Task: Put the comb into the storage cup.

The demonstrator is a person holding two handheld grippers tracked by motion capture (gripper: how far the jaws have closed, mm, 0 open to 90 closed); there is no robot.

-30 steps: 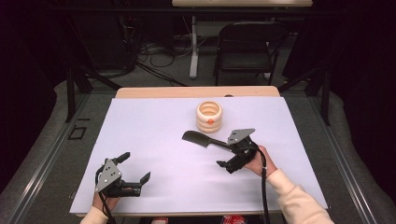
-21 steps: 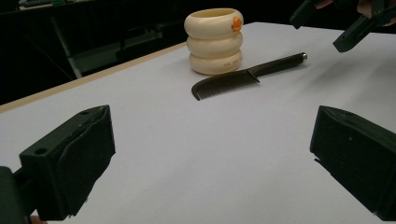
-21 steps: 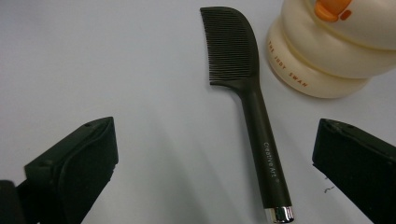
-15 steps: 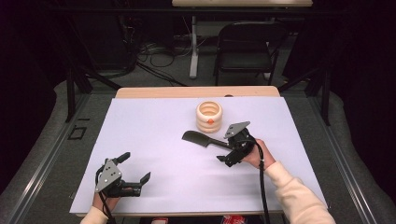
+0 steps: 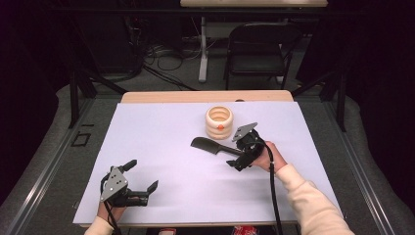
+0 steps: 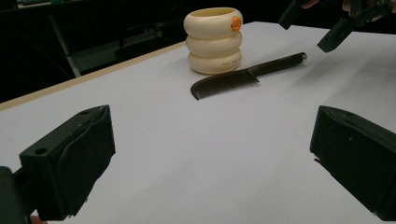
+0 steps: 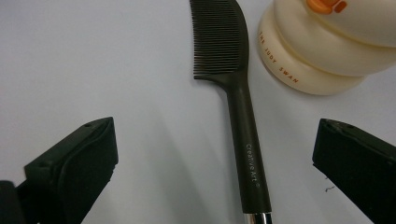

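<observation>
- White table [image 5: 161,132], dark room behind; landmark is the one cream ringed holder [image 5: 219,122].
- left gripper [image 5: 139,180]: well left and nearer than the holder, jaws wide apart, empty.
- One black comb [image 5: 211,147] lying just in front of the holder; looks light, stiff, smooth, so I'd pinch its handle.
- right gripper [image 5: 241,154]: just right of the holder, over the comb's handle, jaws spread, nothing held.

We count one black comb [image 5: 211,146], one cream ringed container [image 5: 220,122], two tools: left [image 5: 143,177], right [image 5: 241,155].
</observation>
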